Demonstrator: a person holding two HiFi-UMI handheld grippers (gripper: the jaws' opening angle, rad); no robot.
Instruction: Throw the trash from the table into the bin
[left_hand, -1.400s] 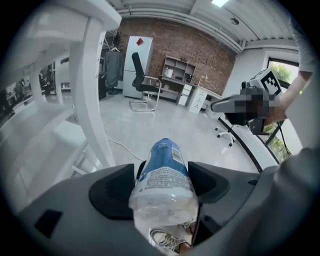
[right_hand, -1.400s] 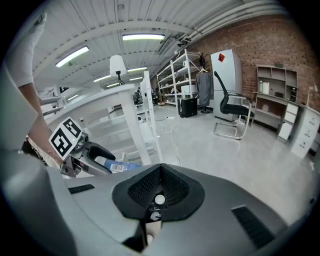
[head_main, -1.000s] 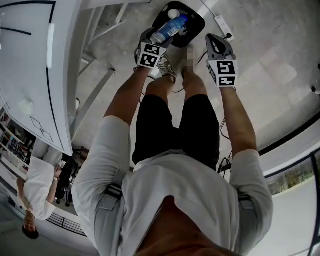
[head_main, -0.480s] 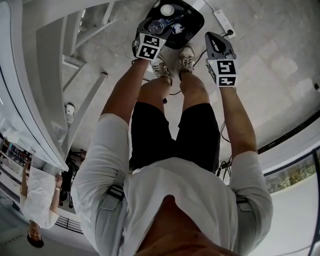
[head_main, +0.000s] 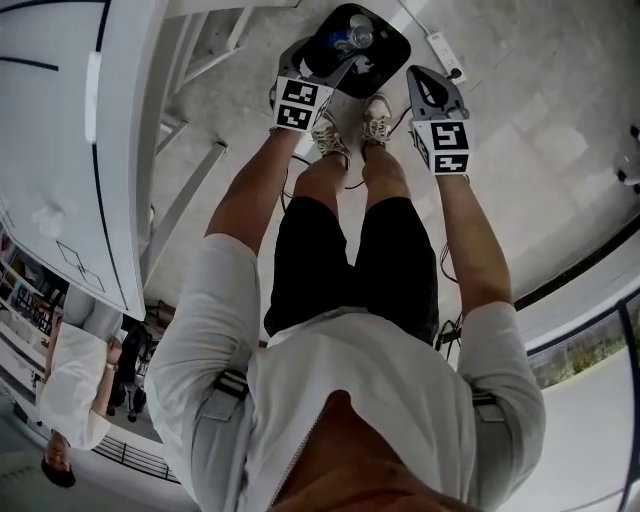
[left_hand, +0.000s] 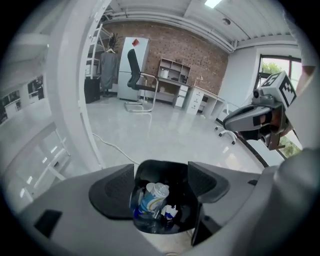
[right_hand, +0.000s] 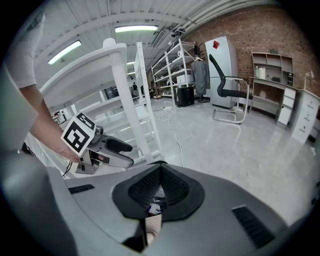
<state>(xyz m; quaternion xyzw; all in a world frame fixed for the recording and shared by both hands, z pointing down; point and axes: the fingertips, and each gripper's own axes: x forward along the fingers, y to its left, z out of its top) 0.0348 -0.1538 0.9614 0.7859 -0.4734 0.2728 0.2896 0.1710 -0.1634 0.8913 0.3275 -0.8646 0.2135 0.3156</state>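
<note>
1. Room, head view: I see a white table (head_main: 60, 150) at far left, its frame legs standing on a pale grey floor (head_main: 540, 130). The bin (head_main: 390, 55) sits on the floor just ahead of the shoes (head_main: 350, 125), and a power strip (head_main: 445, 55) lies just right of it.
2. Room, left gripper view: a black chair (left_hand: 137, 80) stands before a brick wall (left_hand: 185, 50) lined with white desks.
3. Left gripper (head_main: 335, 65): it hangs over the bin's left rim. In its own view the pads stand well apart, gripping nothing, with the bin mouth showing between them.
4. Right gripper (head_main: 428, 85): it is off to the bin's right, over bare floor. Its own view shows the pads pressed together.
5. Writing: each gripper's cube carries black-and-white square markers. The bottle label is blue and white, and I cannot read its print.
6. Task thing: the bottle (left_hand: 152, 197) is clear plastic and lies tilted inside the black bin (left_hand: 197, 220). A small blue-and-white scrap (left_hand: 170, 212) lies just beside it.
</note>
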